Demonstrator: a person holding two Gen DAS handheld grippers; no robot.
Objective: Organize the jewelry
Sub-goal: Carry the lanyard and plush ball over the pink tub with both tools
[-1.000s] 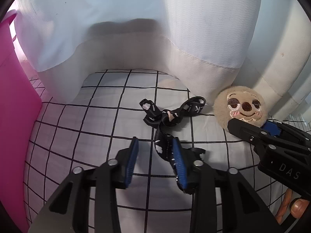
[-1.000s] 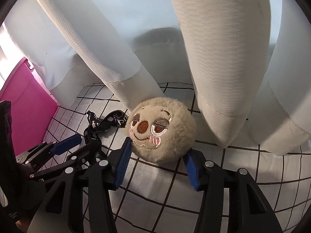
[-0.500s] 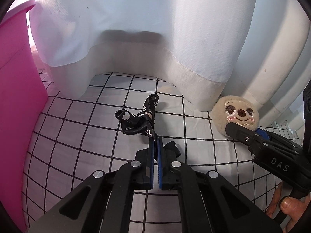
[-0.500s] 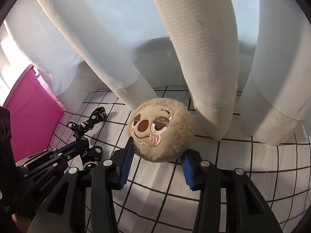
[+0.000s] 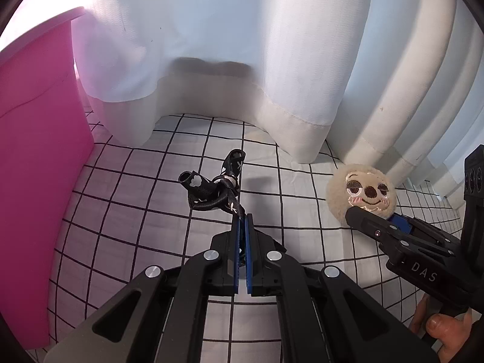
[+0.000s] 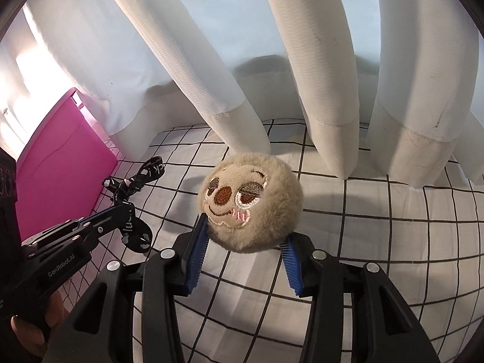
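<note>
On checked cloth [image 5: 145, 211]: one black ribbon [image 5: 217, 190], one plush face [image 6: 251, 205], one pink box [image 5: 36, 166].

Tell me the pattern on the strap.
Black strap with small white cloud prints and lettering, clearest in the left wrist view.

right gripper [image 5: 375, 220]: "DAS" | left gripper [image 6: 121, 211]: "GenRobot.AI"

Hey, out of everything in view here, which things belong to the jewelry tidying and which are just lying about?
In the job:
black ribbon, pinched in the left tongs
plush face, gripped by the right tongs
pink box, probably

Just there:
white curtain
checked cloth
</note>
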